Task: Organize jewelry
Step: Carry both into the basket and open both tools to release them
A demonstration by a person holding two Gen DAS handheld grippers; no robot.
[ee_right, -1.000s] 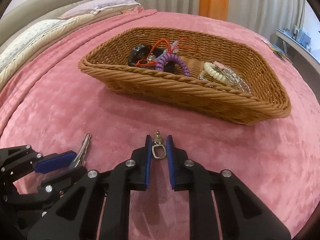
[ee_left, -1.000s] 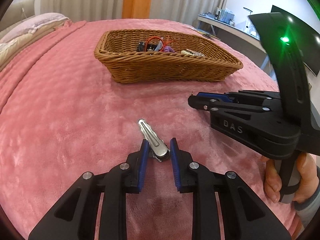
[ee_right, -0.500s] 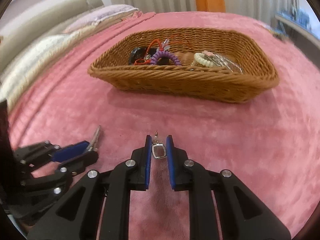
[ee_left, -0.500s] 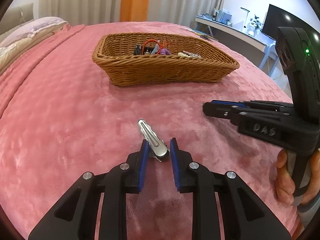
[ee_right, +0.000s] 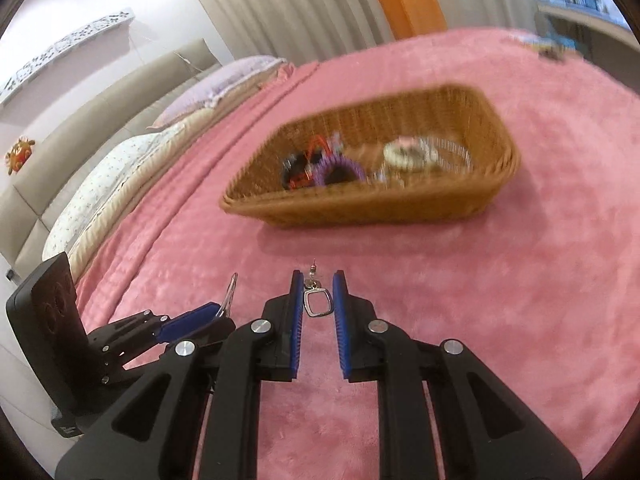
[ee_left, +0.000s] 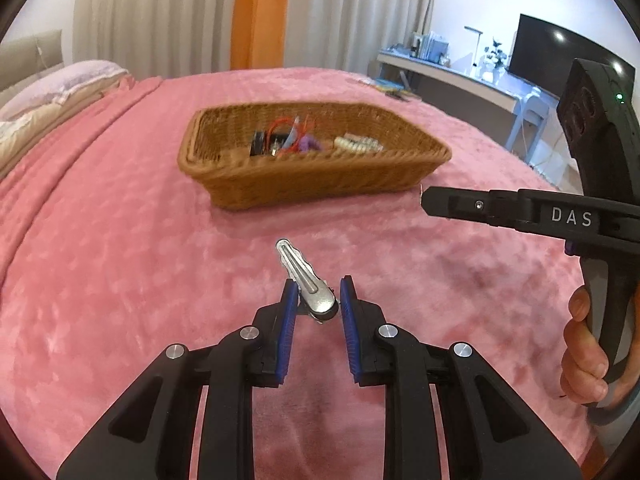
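My left gripper (ee_left: 319,294) is shut on the wide end of a silver hair clip (ee_left: 306,280), whose narrow tip points toward the wicker basket (ee_left: 312,184). My right gripper (ee_right: 318,294) is shut on a small silver earring (ee_right: 318,302) with a rectangular loop and a post sticking forward. Both are lifted over the pink blanket (ee_left: 100,260). The basket (ee_right: 360,200) lies ahead and holds a purple coil tie (ee_right: 342,166), a red cord, a black item and a pale beaded bracelet (ee_right: 406,154). The right gripper (ee_left: 424,200) shows at the right of the left wrist view, the left gripper (ee_right: 224,314) at the lower left of the right wrist view.
Pillows (ee_right: 132,168) and a beige headboard (ee_right: 80,120) line the bed's left side. Curtains (ee_left: 256,16) hang behind the bed. A desk (ee_left: 460,80) with a dark screen (ee_left: 560,56) stands at the far right. A hand (ee_left: 584,360) grips the right tool's handle.
Both grippers have risen with their items still held. The right gripper has swung rightward and rolled, so the basket now looks tilted and farther off in its view.
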